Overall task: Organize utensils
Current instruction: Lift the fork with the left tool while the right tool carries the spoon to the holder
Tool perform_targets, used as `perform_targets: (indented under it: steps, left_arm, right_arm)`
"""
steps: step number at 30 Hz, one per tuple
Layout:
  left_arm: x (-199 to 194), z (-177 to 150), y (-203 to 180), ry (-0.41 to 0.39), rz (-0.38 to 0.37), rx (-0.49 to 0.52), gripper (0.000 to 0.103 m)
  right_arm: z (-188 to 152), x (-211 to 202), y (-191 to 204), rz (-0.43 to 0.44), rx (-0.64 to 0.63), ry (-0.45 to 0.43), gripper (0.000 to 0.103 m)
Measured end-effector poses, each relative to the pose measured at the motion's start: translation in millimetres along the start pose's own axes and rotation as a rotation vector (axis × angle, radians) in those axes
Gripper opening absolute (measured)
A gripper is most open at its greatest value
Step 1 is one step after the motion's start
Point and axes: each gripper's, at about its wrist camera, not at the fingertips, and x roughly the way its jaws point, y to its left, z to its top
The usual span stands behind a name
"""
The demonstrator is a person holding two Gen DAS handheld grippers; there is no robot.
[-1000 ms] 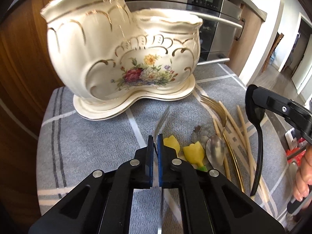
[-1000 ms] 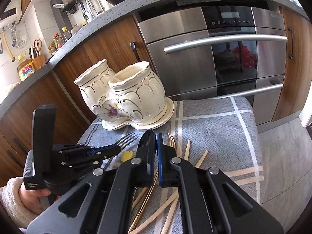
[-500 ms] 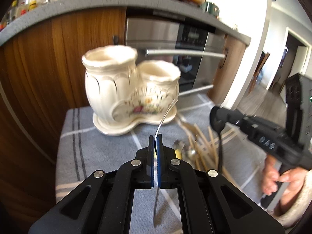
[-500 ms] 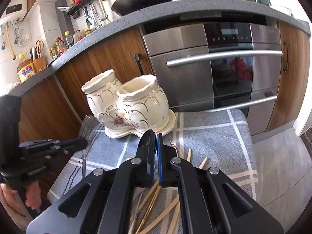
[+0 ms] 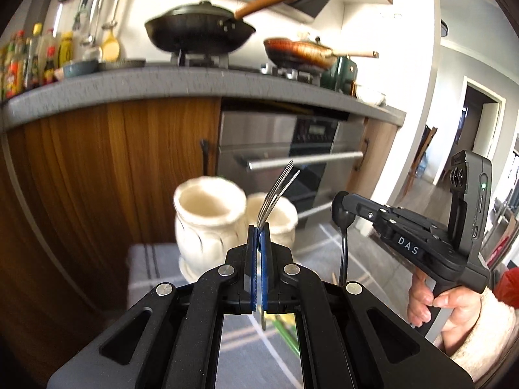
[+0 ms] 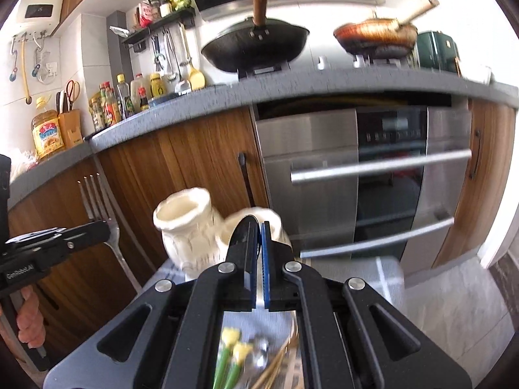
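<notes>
Fork (image 5: pixel 278 194) – tines up, near-vertical

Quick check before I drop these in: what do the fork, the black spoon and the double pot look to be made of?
Fork: looks like polished steel, silvery with bright glints on the tines. Black spoon: dark with a slight sheen; coated metal or plastic, cannot tell which. Double pot: likely glazed ceramic, cream and glossy, with thick rounded rims, though it is blurred.

Black wok (image 5: pixel 198 34) and copper pan (image 5: pixel 298 52) seen on stove; oven (image 6: pixel 366 175) set under counter (image 6: pixel 324 87); bottles (image 6: pixel 129 97) lined left.
</notes>
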Motion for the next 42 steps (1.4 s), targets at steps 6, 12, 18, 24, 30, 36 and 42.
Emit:
perform_targets:
  steps: [6, 12, 18, 24, 30, 36, 42]
  left_arm:
    - [-7, 47, 9, -0.076, 0.034, 0.011, 0.003]
    - [-2, 89, 18, -0.149, 0.100, 0.021, 0.003]
    - [33, 100, 26, -0.128, 0.172, 0.032, 0.003]
    - [73, 74, 40, -0.035, 0.184, 0.007, 0.003]
    - [97, 53, 48, 0.035, 0.184, -0.008, 0.003]
    - [108, 43, 55, 0.068, 0.158, -0.033, 0.003]
    - [115, 37, 52, 0.091, 0.151, -0.021, 0.003]
  right_arm:
    - [36, 17, 4, -0.040, -0.012, -0.064, 0.002]
    - [58, 46, -3, -0.120, 0.015, -0.110, 0.002]
    - [56, 79, -4, -0.193, -0.013, -0.126, 0.002]
    - [28, 109, 0, -0.215, -0.085, -0.083, 0.002]
    - [13, 115, -2, -0.148, -0.096, -0.034, 0.002]
    - [2, 121, -2, -0.039, -0.096, 0.027, 0.002]
    - [-5, 119, -4, -0.007, -0.072, 0.053, 0.002]
